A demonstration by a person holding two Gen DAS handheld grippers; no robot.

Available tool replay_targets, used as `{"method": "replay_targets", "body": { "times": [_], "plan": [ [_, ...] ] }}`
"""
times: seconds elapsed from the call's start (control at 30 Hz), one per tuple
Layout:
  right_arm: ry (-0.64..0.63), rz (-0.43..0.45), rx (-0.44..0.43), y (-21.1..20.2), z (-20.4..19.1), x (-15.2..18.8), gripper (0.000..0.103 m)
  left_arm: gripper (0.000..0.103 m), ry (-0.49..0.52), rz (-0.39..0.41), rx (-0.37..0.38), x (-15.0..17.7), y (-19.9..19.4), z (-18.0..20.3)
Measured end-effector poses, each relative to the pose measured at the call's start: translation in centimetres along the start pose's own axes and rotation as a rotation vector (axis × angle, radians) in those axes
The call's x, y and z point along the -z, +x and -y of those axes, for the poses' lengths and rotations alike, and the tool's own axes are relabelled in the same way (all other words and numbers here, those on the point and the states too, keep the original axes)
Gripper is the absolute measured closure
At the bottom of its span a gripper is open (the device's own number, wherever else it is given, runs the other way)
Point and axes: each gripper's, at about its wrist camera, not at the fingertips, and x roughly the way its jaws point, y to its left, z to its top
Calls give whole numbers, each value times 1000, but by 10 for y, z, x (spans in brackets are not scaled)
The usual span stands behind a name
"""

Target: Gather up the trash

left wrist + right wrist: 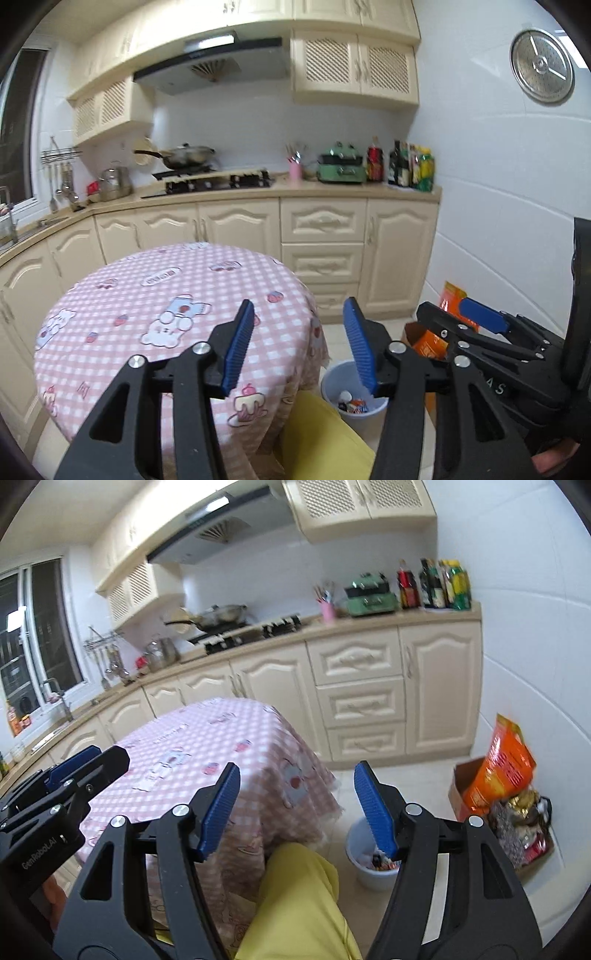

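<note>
Wrappers sit light and crinkly in the bin beside the worktop; pinch an edge. Left tool and right tool both gape, holding nothing.

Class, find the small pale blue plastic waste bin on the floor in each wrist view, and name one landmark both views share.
Left wrist view: the small pale blue plastic waste bin sits low, right of centre, beside the table's hanging cloth, partly behind the gripper finger.
Right wrist view: the bin sits low, right of centre, on the floor tiles.
Shared landmark: the pink checked tablecloth, left of it.
</note>
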Motion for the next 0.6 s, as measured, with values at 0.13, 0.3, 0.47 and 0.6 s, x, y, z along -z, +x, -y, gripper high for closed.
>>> {"method": "replay_targets", "body": {
  "times": [0.13,0.3,0.47,0.6],
  "plan": [
    [-48,59,-5,-14,-12,-1,38,51,-15,30,-43,3,-17,-1],
    [-126,170,-6,-39,-29,0,38,46,-58,76,-87,6,-37,-5],
    [-150,207,-15,-48,-35,1,38,39,-82,133,-125,8,-54,-8],
    [-154,209,-17,-50,-36,3,38,35,-97,169,-139,8,-64,-10]
  ]
}}
